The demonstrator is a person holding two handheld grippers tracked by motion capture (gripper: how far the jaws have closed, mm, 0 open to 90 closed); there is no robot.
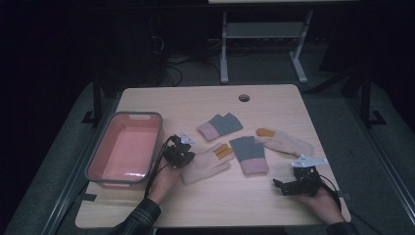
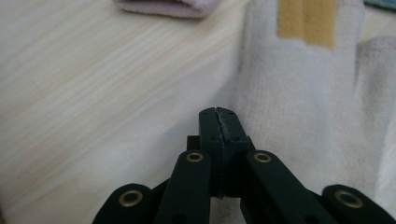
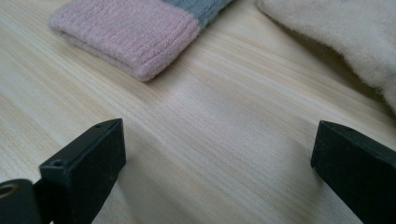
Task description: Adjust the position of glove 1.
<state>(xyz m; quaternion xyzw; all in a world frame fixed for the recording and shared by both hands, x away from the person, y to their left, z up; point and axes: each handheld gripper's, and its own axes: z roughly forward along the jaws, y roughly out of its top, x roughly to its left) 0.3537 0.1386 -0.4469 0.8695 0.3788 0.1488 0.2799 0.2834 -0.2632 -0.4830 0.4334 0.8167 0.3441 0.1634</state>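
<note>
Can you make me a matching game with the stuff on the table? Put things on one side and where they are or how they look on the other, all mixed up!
Things:
1. pink plastic bin with grey rim
2. cream knitted glove with orange fingertips
3. left gripper
4. right gripper

Descriptions:
A. jaws wide open
B. jaws shut, at the glove's cuff edge
C. lies flat near the table's middle
D. at the table's left side, nothing in it

Pairs: 1-D, 2-C, 3-B, 4-A

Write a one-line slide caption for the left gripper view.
Left claw, jaws shut, at the edge of a cream glove with orange fingertips on the wooden table.
</note>
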